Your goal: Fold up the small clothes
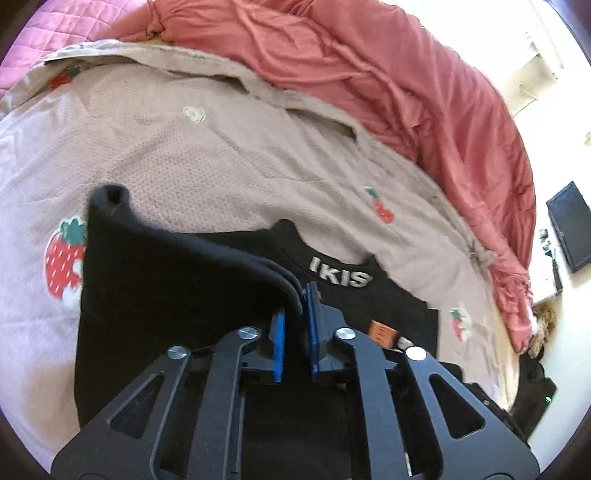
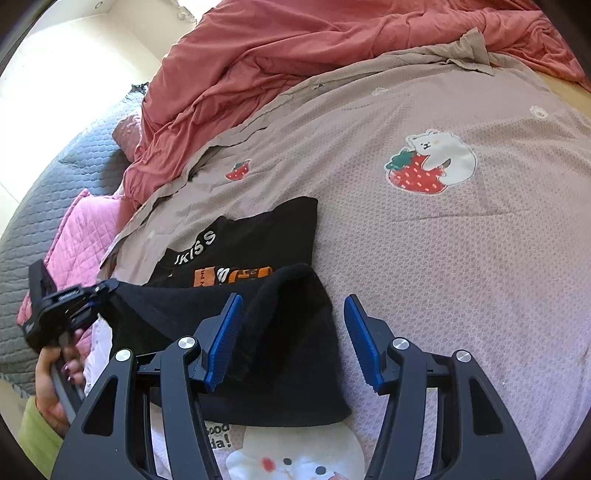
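Left wrist view: the left gripper [image 1: 295,314] has its blue pads [image 1: 277,343] pinched together on a doubled edge of the black T-shirt [image 1: 166,295], and that edge rises off the bed toward a lifted corner at upper left. The rest of the shirt lies flat on the beige strawberry-print bedcover [image 1: 221,155], with white letters [image 1: 338,273] showing at the neckline and an orange patch [image 1: 384,332] beside the right finger. A crumpled red duvet [image 1: 406,92] runs along the far edge of the cover, with a pink quilt [image 1: 55,29] at the far left corner.

Right wrist view: the right gripper [image 2: 293,339] stands about half open and grips nothing; its left pad [image 2: 225,339] sits over the raised fold of the black T-shirt [image 2: 288,332], its right pad over bare bedcover [image 2: 461,240]. The shirt lies near the cover's left edge, its printed front partly covered by the fold. At left, a hand [image 2: 55,373] holds the left gripper [image 2: 99,291], clamped on the shirt's edge. A bear-and-strawberry print [image 2: 432,158] lies well to the right.
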`<control>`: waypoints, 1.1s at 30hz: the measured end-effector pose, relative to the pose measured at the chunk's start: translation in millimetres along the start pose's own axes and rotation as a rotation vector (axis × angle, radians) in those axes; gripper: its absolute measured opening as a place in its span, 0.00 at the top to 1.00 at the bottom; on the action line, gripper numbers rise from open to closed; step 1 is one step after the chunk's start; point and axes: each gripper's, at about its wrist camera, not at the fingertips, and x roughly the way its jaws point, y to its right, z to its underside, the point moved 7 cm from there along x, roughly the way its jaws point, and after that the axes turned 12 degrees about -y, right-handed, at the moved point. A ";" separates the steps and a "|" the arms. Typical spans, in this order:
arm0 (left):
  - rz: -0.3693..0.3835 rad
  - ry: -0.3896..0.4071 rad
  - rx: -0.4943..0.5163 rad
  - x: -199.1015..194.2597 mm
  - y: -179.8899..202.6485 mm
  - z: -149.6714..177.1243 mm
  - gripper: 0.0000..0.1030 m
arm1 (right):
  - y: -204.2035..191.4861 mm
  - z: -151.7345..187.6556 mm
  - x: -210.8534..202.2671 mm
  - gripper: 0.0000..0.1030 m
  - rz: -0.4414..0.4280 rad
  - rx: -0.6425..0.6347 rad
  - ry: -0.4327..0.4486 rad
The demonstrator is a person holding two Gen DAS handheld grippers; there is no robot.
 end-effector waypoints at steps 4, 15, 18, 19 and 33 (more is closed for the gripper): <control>0.014 -0.016 -0.025 9.1 -9.5 -5.3 0.75 | 6.9 -5.9 -5.5 0.46 0.030 -0.004 0.022; 0.031 0.028 0.061 -36.9 -30.4 34.1 0.63 | 1.3 4.6 3.3 0.46 0.367 -0.293 -0.026; 0.024 0.031 0.047 -44.6 -48.8 54.3 0.62 | -17.9 16.6 21.9 0.46 0.425 -0.445 -0.069; 0.024 0.034 0.042 -46.1 -52.4 58.5 0.61 | -25.4 20.9 29.9 0.46 0.442 -0.499 -0.087; 0.023 0.036 0.053 -48.3 -55.4 92.9 0.52 | -0.6 -43.9 42.1 0.38 0.338 -0.187 0.059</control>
